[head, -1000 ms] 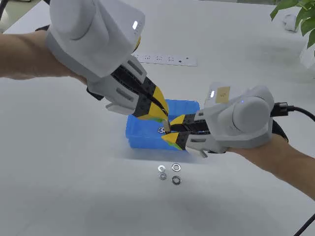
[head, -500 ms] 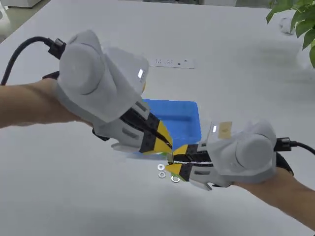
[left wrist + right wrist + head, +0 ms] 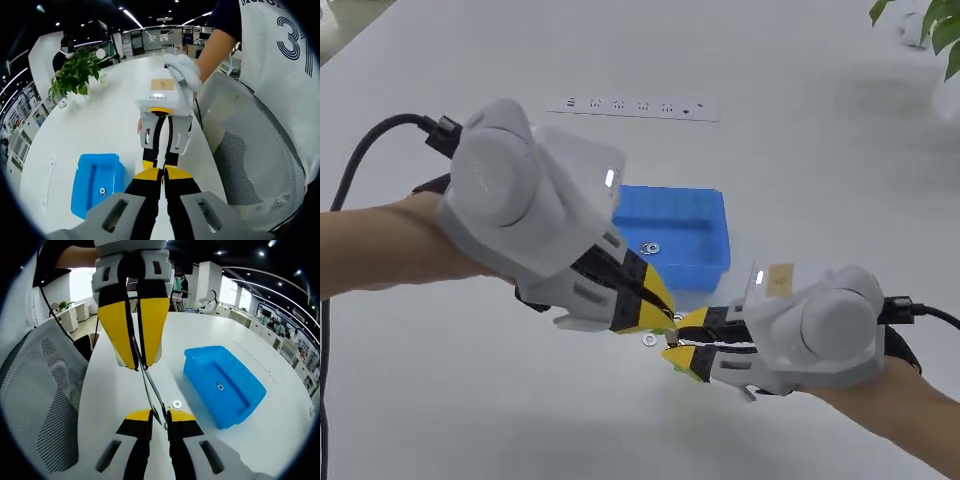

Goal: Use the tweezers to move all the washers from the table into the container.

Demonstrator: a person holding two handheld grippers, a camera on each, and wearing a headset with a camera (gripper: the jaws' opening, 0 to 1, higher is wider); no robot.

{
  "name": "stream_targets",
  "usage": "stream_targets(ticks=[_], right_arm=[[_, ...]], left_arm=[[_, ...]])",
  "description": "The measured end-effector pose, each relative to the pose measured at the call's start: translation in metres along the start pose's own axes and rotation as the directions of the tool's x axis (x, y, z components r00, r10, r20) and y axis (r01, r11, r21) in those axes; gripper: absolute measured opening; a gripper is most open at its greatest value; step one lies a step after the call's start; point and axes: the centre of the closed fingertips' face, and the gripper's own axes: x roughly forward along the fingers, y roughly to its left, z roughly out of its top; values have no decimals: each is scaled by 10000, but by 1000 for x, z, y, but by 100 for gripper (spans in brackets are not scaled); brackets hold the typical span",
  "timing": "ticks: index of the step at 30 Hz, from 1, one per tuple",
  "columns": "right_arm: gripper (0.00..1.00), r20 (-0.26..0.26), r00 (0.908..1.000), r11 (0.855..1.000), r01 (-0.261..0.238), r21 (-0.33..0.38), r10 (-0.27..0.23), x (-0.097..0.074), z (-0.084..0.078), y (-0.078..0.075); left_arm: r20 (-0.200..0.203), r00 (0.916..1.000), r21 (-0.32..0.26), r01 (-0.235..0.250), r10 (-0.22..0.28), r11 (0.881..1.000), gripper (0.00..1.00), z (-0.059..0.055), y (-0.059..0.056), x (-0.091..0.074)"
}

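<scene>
While the left hand-held gripper (image 3: pixel 664 320) and right hand-held gripper (image 3: pixel 676 352) clamp one tweezers (image 3: pixel 148 380), two washers (image 3: pixel 177 403) show, one inside the container (image 3: pixel 706 272).

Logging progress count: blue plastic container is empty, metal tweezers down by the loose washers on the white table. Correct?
No. The blue plastic container holds one metal washer, clear in the head view. The metal tweezers are down by the loose washers on the white table, as stated.

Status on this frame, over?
Left gripper and right gripper both shut on tweezers. One washer in container; second washer on table near the fingers. Nothing blocking.
</scene>
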Motion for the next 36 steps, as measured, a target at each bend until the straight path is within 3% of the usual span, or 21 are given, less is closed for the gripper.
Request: stream_targets(ticks=[18, 36], right_arm=[[13, -44, 10000, 9994, -42, 347, 43, 6, -8, -3], [12, 7, 9997, 9963, -229, 828, 229, 7, -10, -5]], left_arm=[[-117, 9999, -99, 84, -85, 9999, 6, -6, 6, 8], [-148, 9990, -654, 415, -425, 9970, 6, -7, 9, 13]])
